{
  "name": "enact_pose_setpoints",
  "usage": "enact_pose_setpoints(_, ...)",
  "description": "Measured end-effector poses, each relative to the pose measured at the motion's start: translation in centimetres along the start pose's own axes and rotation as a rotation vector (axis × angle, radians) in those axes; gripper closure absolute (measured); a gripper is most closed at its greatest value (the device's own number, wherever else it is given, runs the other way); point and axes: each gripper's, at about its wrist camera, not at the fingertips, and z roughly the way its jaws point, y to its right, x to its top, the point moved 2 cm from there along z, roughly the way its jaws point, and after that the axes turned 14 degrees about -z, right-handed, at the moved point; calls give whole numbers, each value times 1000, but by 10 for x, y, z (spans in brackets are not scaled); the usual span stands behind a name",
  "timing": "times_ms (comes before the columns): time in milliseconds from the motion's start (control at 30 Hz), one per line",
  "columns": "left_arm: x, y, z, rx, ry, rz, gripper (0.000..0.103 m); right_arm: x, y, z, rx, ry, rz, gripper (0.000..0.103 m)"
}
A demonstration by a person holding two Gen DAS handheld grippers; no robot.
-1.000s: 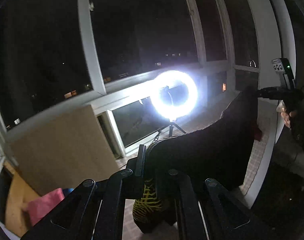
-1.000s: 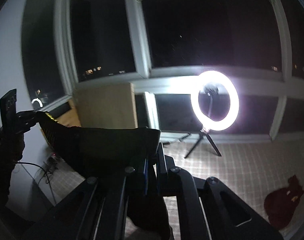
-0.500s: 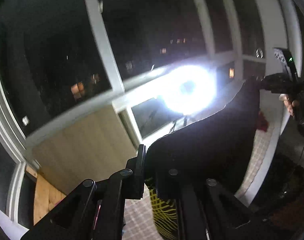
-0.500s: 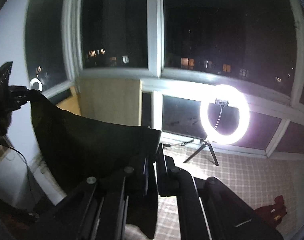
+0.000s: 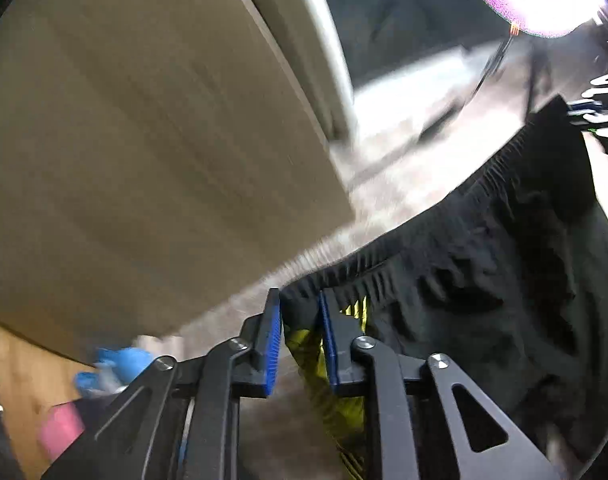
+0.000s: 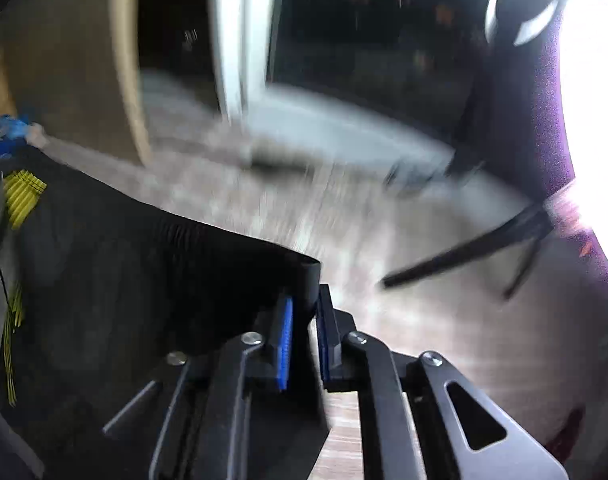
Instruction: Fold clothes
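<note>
Since the earlier frames I have swung both grippers from facing the night windows to pointing steeply down at the floor (image 6: 384, 240); both views are heavily motion-blurred. The black garment (image 5: 504, 280), held up and stretched between the two tools a second ago, now hangs lower and slacker, its ribbed waistband running from 6 o'clock up to 2 o'clock in the left wrist view.

Left gripper (image 5: 299, 336): its jaws have just been opening. They stand narrowly apart, the waistband corner and a yellow-striped trim (image 5: 328, 360) between the blue pads (image 5: 273, 344); a gap shows on the left side, so I judge the cloth is no longer clamped.

Right gripper (image 6: 304, 332): its jaws have also just been opening, by less. A rolled corner of the waistband sits between them, with slivers of gap beside it; whether the pads press on it I cannot tell.

The beige panel (image 5: 143, 140) fills 10 o'clock in the left view; the ring light (image 6: 592, 120) glares at 3 o'clock in the right view.

My judgement: the garment is being laid out on the floor for folding, and no fold is made yet.

Brands, labels, writing: none legible.
</note>
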Motion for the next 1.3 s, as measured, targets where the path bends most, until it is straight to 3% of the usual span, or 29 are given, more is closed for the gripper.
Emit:
enact_pose_setpoints(33,-4,3,14,5,-23,0,84,-7,-1,1,2,-4,-2,91)
enact_pose_setpoints(133,-18,1,6,34,15,32,84,-27,-1,2,10,-11,-3,89)
enact_pose_setpoints(267,-43,-20,-63,-129,95,-22,82,-74,19,-57,85,75,83,83)
enact_pose_setpoints(367,-73,-28,-126,-192,180,-49,78,-116,39,-115,62,152,132,76)
enact_pose_setpoints(467,-115,-16,-182,-308,231,-36,73,-166,48,-167,99,226,199,59)
enact_pose_setpoints(633,-190,54,-240,-434,206,16,67,-245,39,-207,147,257,207,59)
enact_pose_setpoints(767,-237,149,-254,-538,196,68,57,-286,37,-214,178,261,182,59)
enact_pose_setpoints(867,-255,225,-249,-675,145,43,54,-307,43,-209,206,250,184,59)
enact_pose_setpoints(933,-263,276,-239,-675,133,76,54,-314,50,-200,224,231,192,59)
enact_pose_setpoints(1033,-265,350,-213,-592,117,159,54,-321,58,-187,239,214,190,59)
enact_pose_setpoints(1200,-266,408,-175,-515,23,181,54,-313,66,-167,263,225,167,59)
enact_pose_setpoints(1300,-266,423,-165,-482,10,196,54,-303,67,-151,277,217,147,59)
